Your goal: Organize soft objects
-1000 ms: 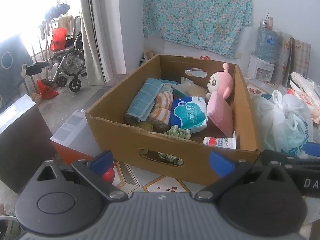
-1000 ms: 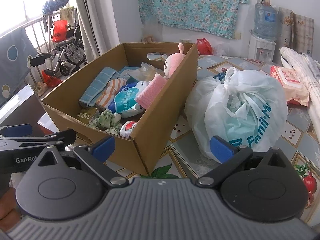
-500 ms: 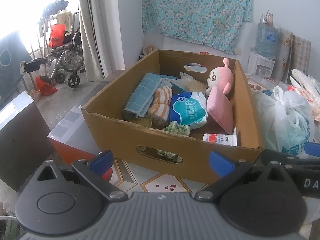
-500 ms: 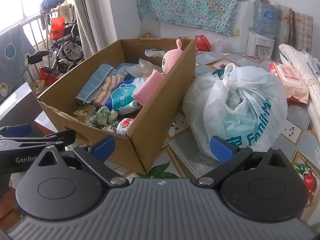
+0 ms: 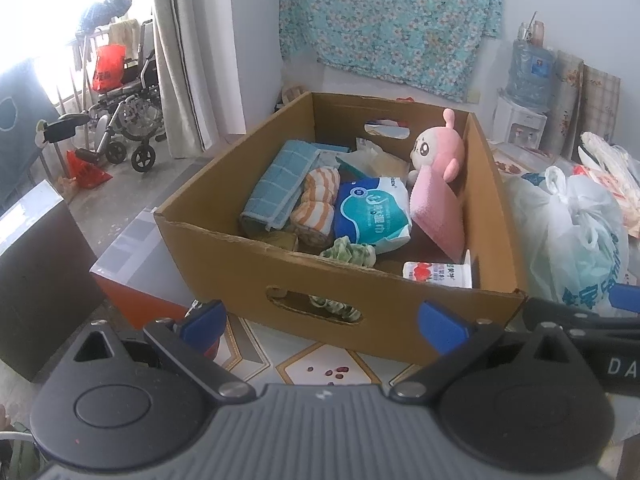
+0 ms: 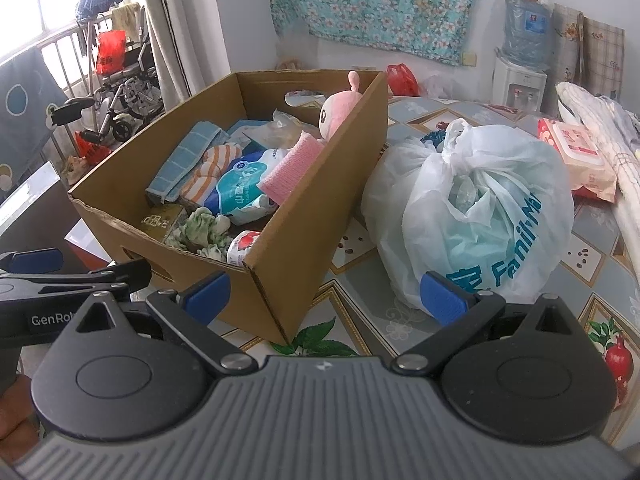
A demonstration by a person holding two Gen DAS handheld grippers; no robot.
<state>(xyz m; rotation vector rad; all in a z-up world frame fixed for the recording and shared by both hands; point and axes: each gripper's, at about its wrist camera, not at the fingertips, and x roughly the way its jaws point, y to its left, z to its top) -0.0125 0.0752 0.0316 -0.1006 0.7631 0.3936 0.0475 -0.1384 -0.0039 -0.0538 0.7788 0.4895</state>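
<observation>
Your left tongs [image 5: 322, 322] and right tongs [image 6: 324, 292] both stand wide and hold nothing. On the patterned desk [image 6: 592, 264] sits the cardboard box [image 5: 280, 268], with the pink plush toy [image 5: 440, 152], blue towel [image 5: 276, 184] and tissue pack [image 5: 372, 212] inside. Just beside it is a tied plastic bag [image 6: 480, 208]. Behind, floral cloth [image 5: 392, 20] hangs on the wall; a wheelchair [image 5: 124, 120] stands near the curtain [image 5: 180, 60].

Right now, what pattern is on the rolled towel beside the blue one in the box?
Orange and white stripes on the rolled towel, clearest in the left wrist view.
</observation>
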